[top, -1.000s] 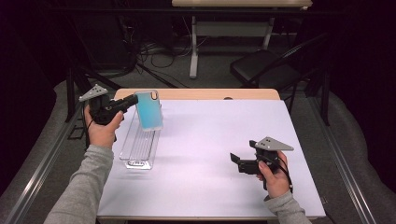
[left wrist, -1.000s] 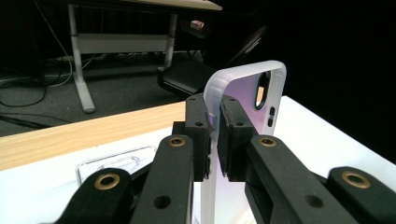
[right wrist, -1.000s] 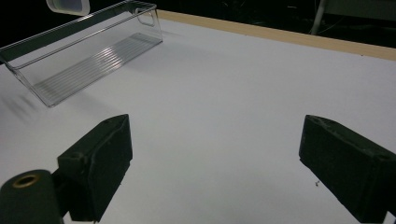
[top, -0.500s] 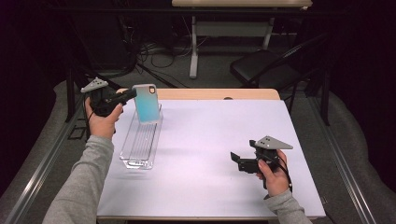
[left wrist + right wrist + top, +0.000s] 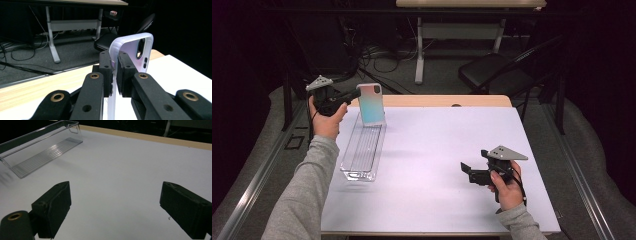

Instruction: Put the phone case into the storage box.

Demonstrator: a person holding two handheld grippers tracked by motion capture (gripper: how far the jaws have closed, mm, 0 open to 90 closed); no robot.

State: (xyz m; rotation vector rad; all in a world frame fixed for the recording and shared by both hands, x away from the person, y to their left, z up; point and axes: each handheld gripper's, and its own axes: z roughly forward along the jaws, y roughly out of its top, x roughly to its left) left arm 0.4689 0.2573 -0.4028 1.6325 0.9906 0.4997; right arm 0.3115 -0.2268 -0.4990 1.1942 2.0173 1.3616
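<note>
My left hand-held gripper point(image 5: 353, 95) pinches the phone case point(image 5: 371, 103) by its edge, upright above the far end of the clear tray point(image 5: 362, 150). My right hand-held gripper point(image 5: 465, 171) rests gaping on bare worktop point(image 5: 437, 145), well apart.

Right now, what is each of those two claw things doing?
Left gripper: shut on the phone case, held above the clear tray.
Right gripper: open, holding nothing, low over the table.
</note>
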